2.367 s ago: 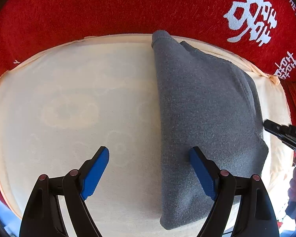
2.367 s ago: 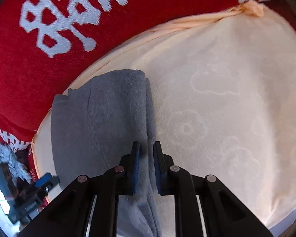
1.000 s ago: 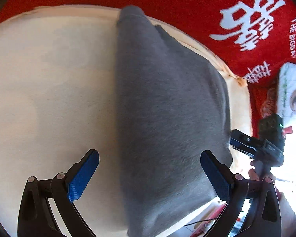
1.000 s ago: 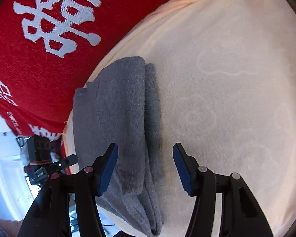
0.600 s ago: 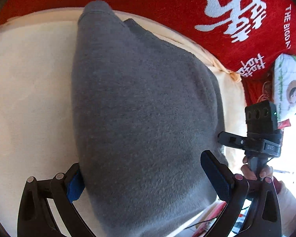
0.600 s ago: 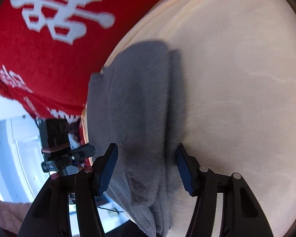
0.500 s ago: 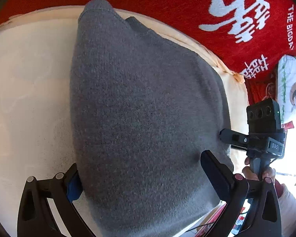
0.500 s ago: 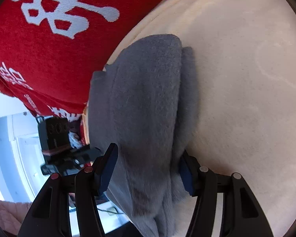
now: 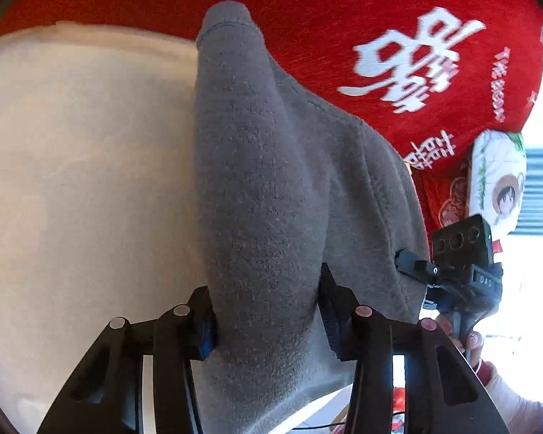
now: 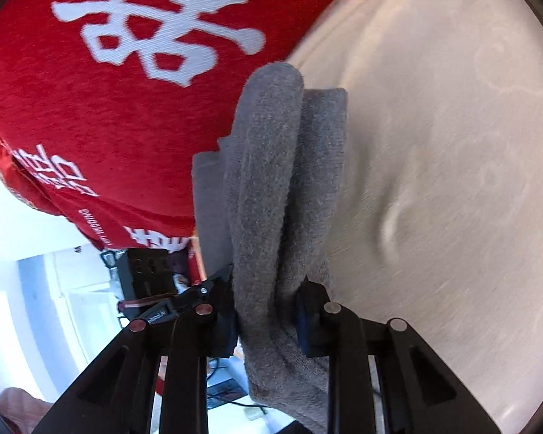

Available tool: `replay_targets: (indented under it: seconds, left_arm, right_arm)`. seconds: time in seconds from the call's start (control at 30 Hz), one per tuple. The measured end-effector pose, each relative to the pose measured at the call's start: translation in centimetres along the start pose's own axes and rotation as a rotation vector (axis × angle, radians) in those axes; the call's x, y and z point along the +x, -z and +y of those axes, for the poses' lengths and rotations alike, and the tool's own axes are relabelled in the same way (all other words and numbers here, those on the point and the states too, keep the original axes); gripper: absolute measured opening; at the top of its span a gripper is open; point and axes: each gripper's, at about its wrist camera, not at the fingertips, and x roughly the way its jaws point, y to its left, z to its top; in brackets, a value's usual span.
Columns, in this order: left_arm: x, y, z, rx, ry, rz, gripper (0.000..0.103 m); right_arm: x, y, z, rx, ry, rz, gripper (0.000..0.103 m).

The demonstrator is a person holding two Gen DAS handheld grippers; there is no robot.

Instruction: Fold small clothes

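While both claws pinch the near end of the grey garment [image 9: 271, 195], its long axis runs straight away from them over the cream cloth [image 9: 83, 181]; left gripper [image 9: 268, 311] and right gripper [image 10: 268, 314] grip side by side (equally near).

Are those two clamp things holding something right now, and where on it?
Yes. Both the left gripper and right gripper pinch the folded grey garment at its near edge, side by side.
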Motion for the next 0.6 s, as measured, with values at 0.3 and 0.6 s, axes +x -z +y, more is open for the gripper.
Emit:
replay_targets:
  seconds: [0.3,0.6]
  left_arm:
    - [-6.7,3.0,0.4,0.022,-0.013,-0.055,0.047]
    - [-11.7,7.4,6.6,-0.028,-0.101,-0.088,0.048]
  right_arm:
    - [1.9,4.2,4.9,-0.028,-0.037,0.044,0.027]
    - [9.8,8.2,7.5,-0.028,-0.058,0.125,0.027]
